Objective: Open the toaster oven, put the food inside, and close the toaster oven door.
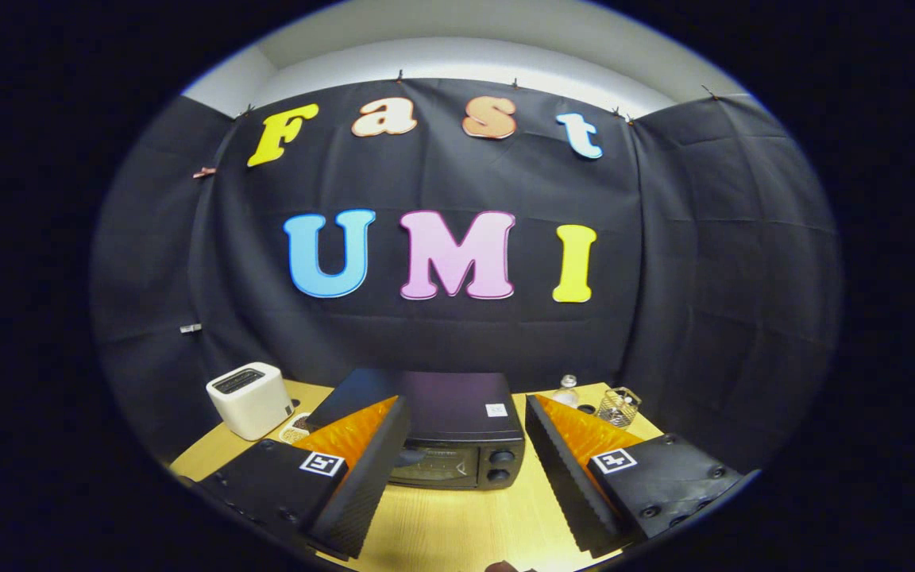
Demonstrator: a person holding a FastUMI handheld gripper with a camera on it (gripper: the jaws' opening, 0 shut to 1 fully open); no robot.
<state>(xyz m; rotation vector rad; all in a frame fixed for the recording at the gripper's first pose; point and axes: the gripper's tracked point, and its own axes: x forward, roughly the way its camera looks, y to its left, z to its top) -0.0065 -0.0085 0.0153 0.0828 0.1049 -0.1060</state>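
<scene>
We hold our gripper [465,477] with fingers spread wide and empty above the table [457,524], the closed toaster oven [445,433] just beyond them.

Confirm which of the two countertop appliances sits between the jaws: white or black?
The black toaster oven, door shut, just ahead of the open gripper. The white toaster stands off beside the left finger.

Toaster oven [457,429] – black, semi-glossy, likely metal; table [457,524] – pale wood.
</scene>
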